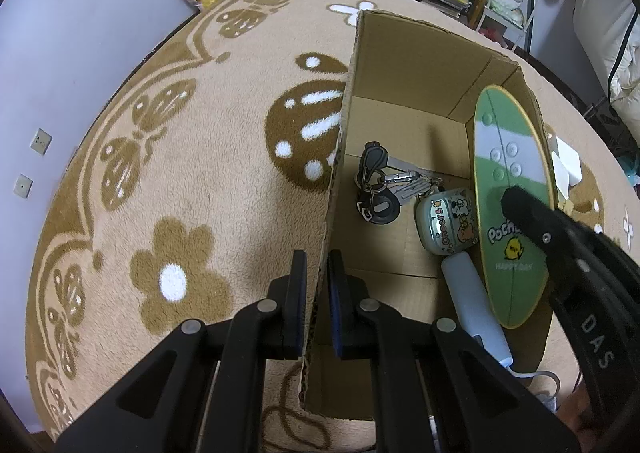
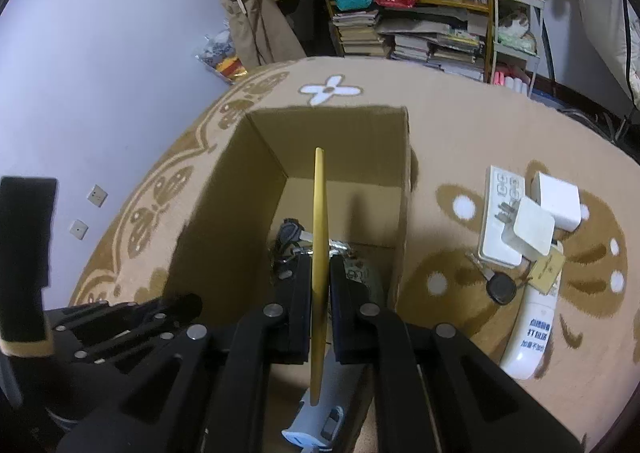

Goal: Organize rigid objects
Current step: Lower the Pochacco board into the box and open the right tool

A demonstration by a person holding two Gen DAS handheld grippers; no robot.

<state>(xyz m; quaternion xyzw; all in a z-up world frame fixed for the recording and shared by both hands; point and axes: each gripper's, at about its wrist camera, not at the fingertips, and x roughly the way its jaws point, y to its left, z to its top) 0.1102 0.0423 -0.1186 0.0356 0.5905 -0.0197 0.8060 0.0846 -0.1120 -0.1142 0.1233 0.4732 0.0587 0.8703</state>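
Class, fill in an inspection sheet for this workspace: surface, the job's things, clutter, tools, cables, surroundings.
Surface: beige patterned blanket.
Job's things: cardboard box holds keys, Cheers case, pale blue device; green oval board on edge inside.
Clutter: power strip, chargers, car key, white bottle beside the box.
Tools: left tool clamps box wall; right tool grips board.
Cables: white cord.
Surroundings: bookshelf, wall sockets.

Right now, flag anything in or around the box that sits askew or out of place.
The green oval board stands on edge in the cardboard box, held by the right gripper above the keys and case. Outside on the blanket, two chargers lie piled across a power strip.
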